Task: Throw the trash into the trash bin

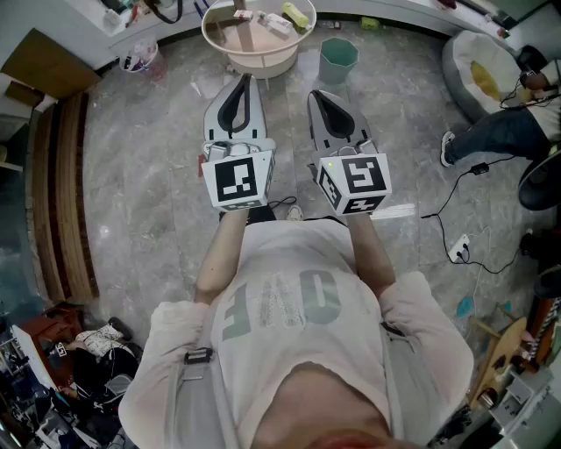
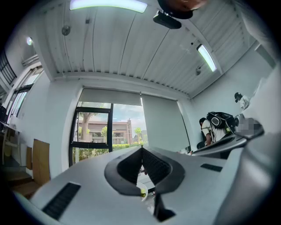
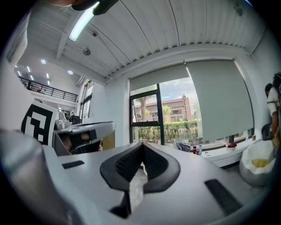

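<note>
In the head view a round cream table (image 1: 219, 39) stands ahead of me with trash on it: a yellow-green piece (image 1: 296, 15) and white wrappers (image 1: 276, 24). A teal trash bin (image 1: 338, 60) stands on the floor just right of the table. My left gripper (image 1: 244, 81) points at the table's near edge, jaws shut and empty. My right gripper (image 1: 316, 94) is held beside it, below the bin, also shut with nothing in it. In the left gripper view the jaws of the left gripper (image 2: 141, 148) meet at the tip. The right gripper view shows the right gripper (image 3: 142, 144) closed too.
A small white bin (image 1: 140, 58) with rubbish stands left of the table. A wooden bench (image 1: 66, 193) runs along the left. A beanbag (image 1: 480, 70) and a seated person (image 1: 500, 131) are at the right, with a cable and power strip (image 1: 458, 249) on the floor.
</note>
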Demonstrator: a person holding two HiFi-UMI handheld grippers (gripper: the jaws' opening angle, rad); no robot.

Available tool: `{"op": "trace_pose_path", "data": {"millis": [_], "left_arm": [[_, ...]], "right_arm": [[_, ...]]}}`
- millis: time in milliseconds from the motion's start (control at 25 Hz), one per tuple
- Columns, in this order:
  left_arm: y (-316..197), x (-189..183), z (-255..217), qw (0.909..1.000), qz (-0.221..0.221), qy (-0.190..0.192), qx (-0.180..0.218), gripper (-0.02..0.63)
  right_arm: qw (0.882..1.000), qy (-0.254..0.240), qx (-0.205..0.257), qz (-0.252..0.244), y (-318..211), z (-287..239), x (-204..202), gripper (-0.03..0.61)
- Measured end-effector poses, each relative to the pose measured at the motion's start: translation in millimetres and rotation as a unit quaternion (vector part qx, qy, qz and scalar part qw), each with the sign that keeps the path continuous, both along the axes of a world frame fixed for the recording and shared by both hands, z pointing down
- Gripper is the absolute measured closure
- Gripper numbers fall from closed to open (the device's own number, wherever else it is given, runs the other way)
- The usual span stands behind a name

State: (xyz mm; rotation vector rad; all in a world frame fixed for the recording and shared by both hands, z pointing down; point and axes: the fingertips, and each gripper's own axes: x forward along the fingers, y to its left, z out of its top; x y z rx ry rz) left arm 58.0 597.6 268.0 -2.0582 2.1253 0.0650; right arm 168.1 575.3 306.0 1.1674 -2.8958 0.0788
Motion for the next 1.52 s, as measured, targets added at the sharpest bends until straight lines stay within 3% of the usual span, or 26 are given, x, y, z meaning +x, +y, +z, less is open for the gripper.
{"op": "trace_pose_path", "data": {"millis": [240,680,1040,1320,1520], "left_arm": [[10,-10,9,0.9998,-0.011,0.017,0.007,0.601],[18,-33,10,0.9989,-0.04,0.023,0.012,0.601],[25,-90,11,0.9941,-0.092,0.054,0.018,0.601],[-16,-119,27,0.9919,-0.105,0.068,0.021,0.601],[-86,-156,43,0.9917,-0.095,0.079,0.036,0.601]], "right_arm": [[1.0,0.006,0.022,-0.007,4,-7,0,0.565],[1.0,-0.012,0.003,-0.023,-4,0,1,0.565],[0.999,-0.008,-0.017,-0.041,-17,15,-21,0.565],[0.999,-0.005,-0.02,-0.044,-65,25,-39,0.565],[0.999,-0.002,-0.007,-0.045,-130,39,-78,0.565]]}}
